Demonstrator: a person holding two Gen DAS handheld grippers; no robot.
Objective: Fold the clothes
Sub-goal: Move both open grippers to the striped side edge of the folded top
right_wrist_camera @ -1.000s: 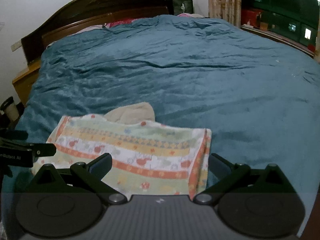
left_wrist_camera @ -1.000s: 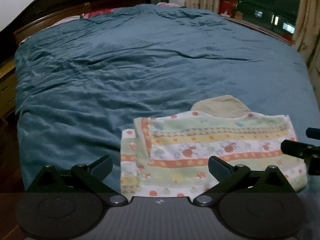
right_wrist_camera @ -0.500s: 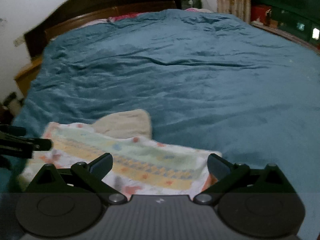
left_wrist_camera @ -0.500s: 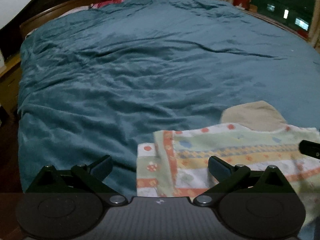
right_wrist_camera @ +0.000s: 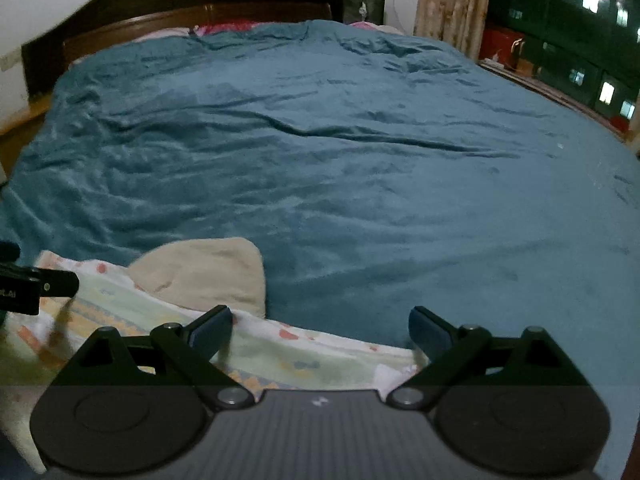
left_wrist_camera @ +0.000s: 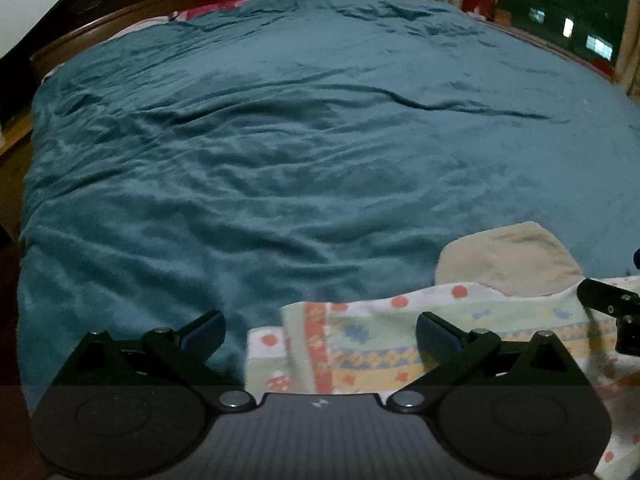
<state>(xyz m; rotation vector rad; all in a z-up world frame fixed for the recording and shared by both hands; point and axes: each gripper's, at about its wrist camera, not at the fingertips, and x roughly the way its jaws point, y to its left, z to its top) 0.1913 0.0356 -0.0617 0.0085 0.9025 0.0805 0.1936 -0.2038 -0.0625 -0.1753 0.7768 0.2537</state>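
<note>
Item 1. Left claw [left_wrist_camera: 318,330]: fingers spread wide, nothing between them. It is held low over the left end of the patterned garment, one finger over the bare bed cover, the other over the cloth.

Item 2. Right claw [right_wrist_camera: 320,326]: likewise spread and holding nothing, held over the garment's right end; its right finger stands over the cloth's corner.

Item 3. Patterned garment [left_wrist_camera: 400,344], also seen in the right view [right_wrist_camera: 280,354]: pale cloth with bands of orange, yellow and green and small printed figures. It is laid flat at the near edge of the bed, with a strip at its left end turned over onto itself (whether further folds are wanted cannot be settled from this). It is judged light, soft and limp; it would sag and drape when lifted and carries no risk of breakage. The plush cover beneath is likely to drag on it. Hold is best taken at edges or corners, one at each end, with the layers pinched together so that the turned strip is not pulled open.

Item 4. Beige cloth [right_wrist_camera: 204,272]: a plain rounded piece, partly tucked beneath the garment's far edge.

Item 5. Bed cover [left_wrist_camera: 280,152]: teal, rumpled.

Item 6. Headboard [right_wrist_camera: 192,4]: dark wood, at the far end.
</note>
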